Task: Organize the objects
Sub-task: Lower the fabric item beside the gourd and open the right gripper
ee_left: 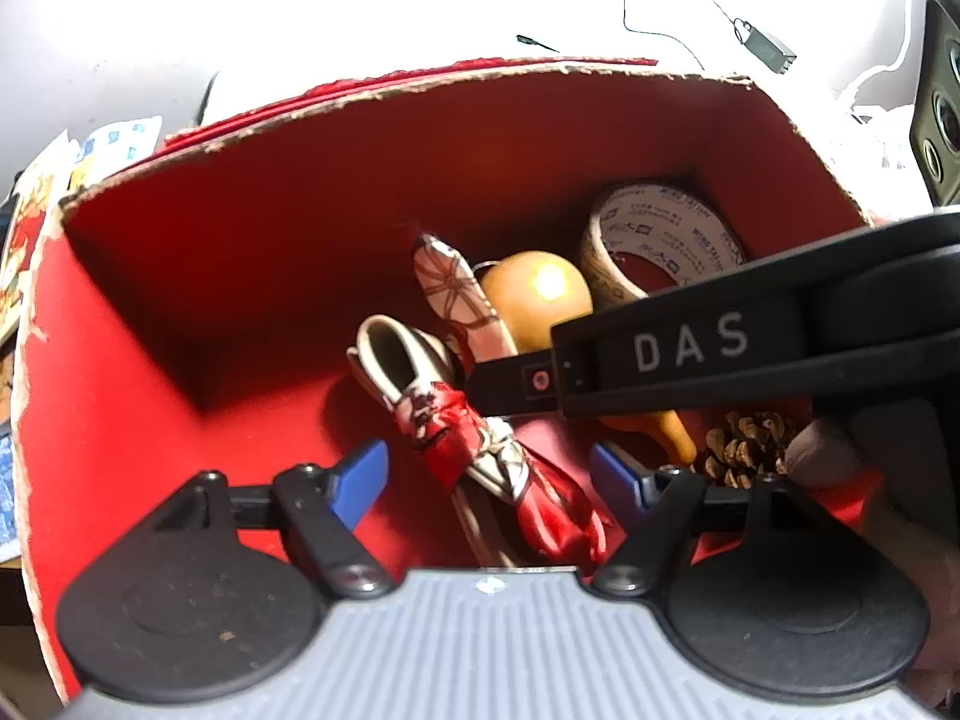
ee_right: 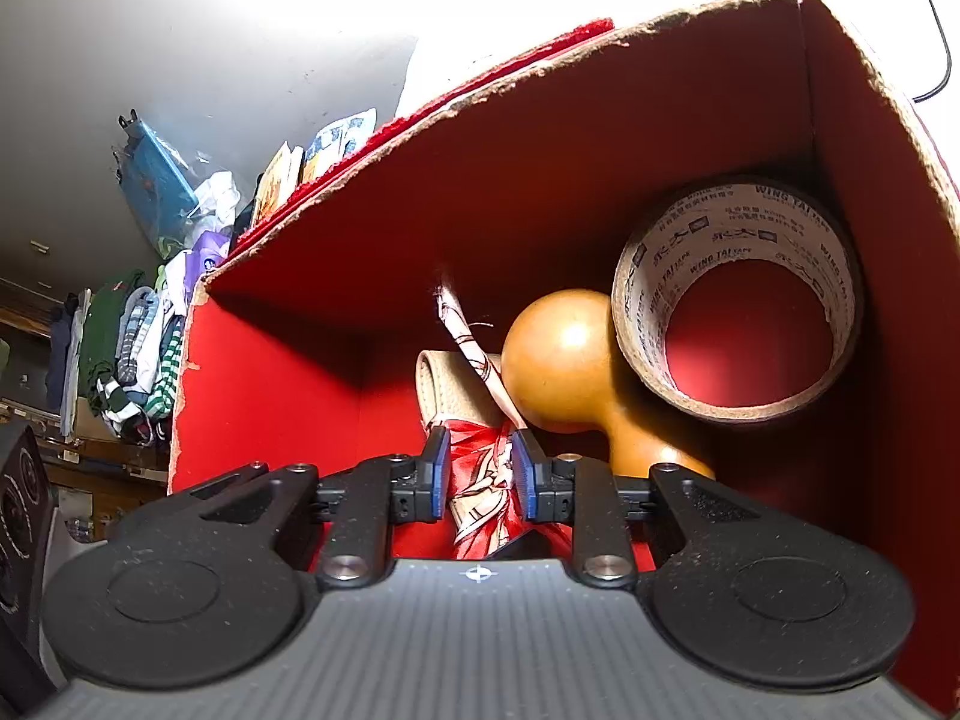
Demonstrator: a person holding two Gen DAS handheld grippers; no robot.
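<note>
Red cardboard box (ee_right: 540, 192) on a cluttered white table holds the folded patterned fabric bundle (ee_right: 480, 486), lying between the right gripper's (ee_right: 480, 474) nearly closed pads, touching or almost so. Left gripper (ee_left: 489, 471) hangs wide above it. Judged light, soft and compressible; pinch at the knotted middle, clear of the gourd (ee_right: 564, 354) and tape roll (ee_right: 738, 300) just beyond.

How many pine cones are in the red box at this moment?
1. The pine cone lies on the floor of the red box near its right side, below the right gripper. The gripper's body may hide others.
</note>
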